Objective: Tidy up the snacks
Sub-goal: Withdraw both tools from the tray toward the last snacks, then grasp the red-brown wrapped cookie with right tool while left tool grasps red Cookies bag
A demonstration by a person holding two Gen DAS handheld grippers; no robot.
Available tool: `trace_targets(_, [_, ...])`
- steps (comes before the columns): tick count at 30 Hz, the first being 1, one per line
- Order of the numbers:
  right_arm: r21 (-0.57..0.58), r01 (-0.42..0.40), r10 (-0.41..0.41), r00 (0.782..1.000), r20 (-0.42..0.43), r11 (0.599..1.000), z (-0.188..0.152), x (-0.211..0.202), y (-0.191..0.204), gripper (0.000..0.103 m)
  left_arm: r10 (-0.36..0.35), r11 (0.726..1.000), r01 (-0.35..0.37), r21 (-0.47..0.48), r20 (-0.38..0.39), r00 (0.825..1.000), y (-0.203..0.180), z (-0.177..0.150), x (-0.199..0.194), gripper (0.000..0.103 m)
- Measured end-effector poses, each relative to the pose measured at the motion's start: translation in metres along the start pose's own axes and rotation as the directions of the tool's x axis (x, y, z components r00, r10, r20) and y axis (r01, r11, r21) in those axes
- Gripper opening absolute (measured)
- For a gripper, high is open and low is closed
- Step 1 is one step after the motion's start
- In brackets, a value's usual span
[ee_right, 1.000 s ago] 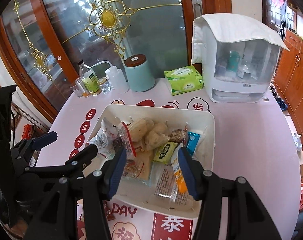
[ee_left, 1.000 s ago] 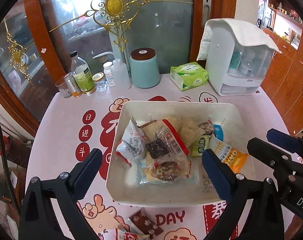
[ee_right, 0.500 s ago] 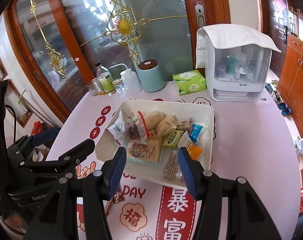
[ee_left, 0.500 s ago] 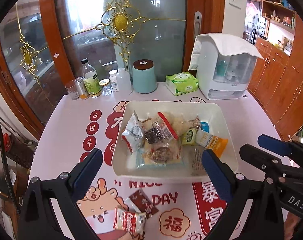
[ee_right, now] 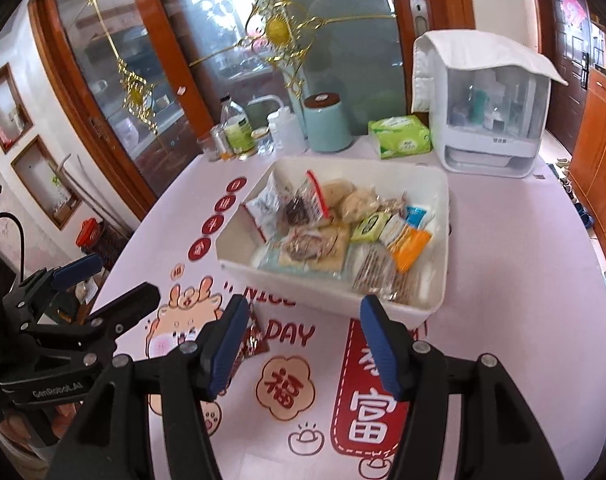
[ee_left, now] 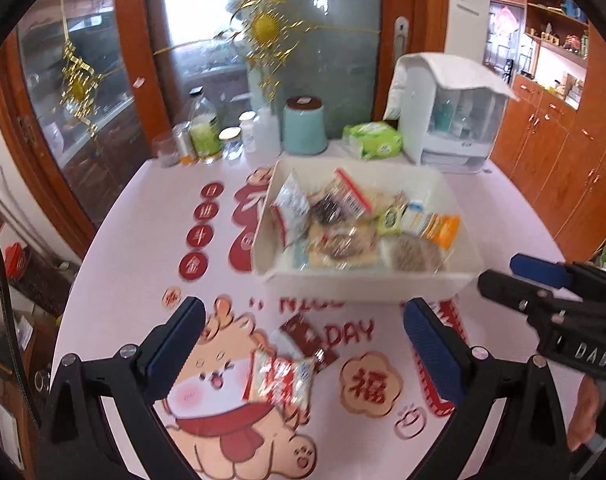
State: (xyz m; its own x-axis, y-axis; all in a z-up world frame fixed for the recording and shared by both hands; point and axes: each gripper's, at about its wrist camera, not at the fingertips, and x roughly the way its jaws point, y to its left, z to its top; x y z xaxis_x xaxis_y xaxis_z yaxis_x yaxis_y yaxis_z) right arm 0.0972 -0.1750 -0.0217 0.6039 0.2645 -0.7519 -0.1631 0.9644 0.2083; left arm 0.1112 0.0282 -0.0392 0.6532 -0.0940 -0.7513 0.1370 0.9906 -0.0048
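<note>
A white rectangular bin (ee_left: 367,284) sits mid-surface, filled with a loose heap of wrapped snacks (ee_left: 343,224); the heap is too jumbled and blurred for an exact count, though an orange packet (ee_right: 409,246) and a small green packet (ee_right: 367,226) lie toward its right side. Two snacks lie outside the bin on the surface (ee_left: 143,208), just in front of its near wall: a dark brown packet (ee_left: 307,338) and a red-and-white packet (ee_left: 281,378), overlapping at one corner.

The left gripper (ee_left: 303,344) hangs above these two loose packets, its two blue-padded fingers (ee_left: 179,338) spread wide, holding and touching nothing. The right gripper (ee_right: 305,338) hovers in front of the bin's near wall, its fingers (ee_right: 377,338) also spread apart and empty; the brown packet shows just behind its left finger.

Along the back edge stand one teal canister (ee_right: 327,122), one green tissue pack (ee_right: 399,136), one white lidded organizer box (ee_right: 483,108) and a cluster of bottles and jars (ee_right: 239,134).
</note>
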Motion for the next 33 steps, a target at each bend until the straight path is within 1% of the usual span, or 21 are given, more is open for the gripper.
trace_targets(4, [0.002, -0.010, 0.010, 0.999, -0.047, 1.000, -0.016, 0.020, 0.007, 0.059, 0.017, 0.999, -0.019, -0.032, -0.059, 0.998, 0.018, -0.034, 0.019, 0.099])
trace_targets(9, [0.002, -0.012, 0.012, 0.994, -0.112, 1.000, -0.034, 0.051, 0.017, 0.059, 0.038, 0.995, -0.051, -0.088, -0.145, 0.989, 0.036, -0.072, 0.058, 0.099])
trace_targets(13, [0.009, -0.020, 0.021, 0.989, -0.144, 1.000, -0.044, 0.074, 0.022, 0.059, 0.026, 0.989, -0.053, -0.137, -0.192, 0.981, 0.046, -0.091, 0.087, 0.099])
trace_targets(17, [0.024, -0.031, 0.035, 0.985, -0.167, 0.999, -0.049, 0.094, 0.025, 0.059, -0.001, 0.980, -0.048, -0.194, -0.249, 0.969, 0.055, -0.108, 0.118, 0.099])
trace_targets(20, [0.018, -0.042, 0.045, 0.982, -0.183, 0.999, -0.051, 0.109, 0.030, 0.059, -0.025, 0.972, -0.040, -0.231, -0.271, 0.962, 0.059, -0.115, 0.136, 0.099])
trace_targets(23, [0.008, -0.051, 0.051, 0.979, -0.195, 0.999, -0.052, 0.123, 0.036, 0.059, -0.049, 0.968, -0.023, -0.251, -0.276, 0.960, 0.060, -0.116, 0.148, 0.099])
trace_targets(25, [0.002, -0.055, 0.054, 0.977, -0.205, 0.998, -0.052, 0.133, 0.039, 0.059, -0.055, 0.970, -0.016, -0.244, -0.280, 0.958, 0.057, -0.116, 0.155, 0.099])
trace_targets(28, [-0.003, -0.061, 0.059, 0.974, -0.219, 0.998, -0.050, 0.147, 0.042, 0.060, -0.046, 0.976, -0.020, -0.217, -0.291, 0.956, 0.052, -0.117, 0.164, 0.099])
trace_targets(30, [-0.005, -0.064, 0.062, 0.972, -0.228, 0.998, -0.049, 0.156, 0.045, 0.060, -0.028, 0.979, -0.030, -0.200, -0.282, 0.959, 0.050, -0.116, 0.167, 0.099])
trace_targets(33, [-0.016, -0.071, 0.065, 0.967, -0.247, 0.997, -0.047, 0.168, 0.050, 0.060, -0.027, 0.983, -0.024, -0.183, -0.269, 0.963, 0.050, -0.114, 0.168, 0.098])
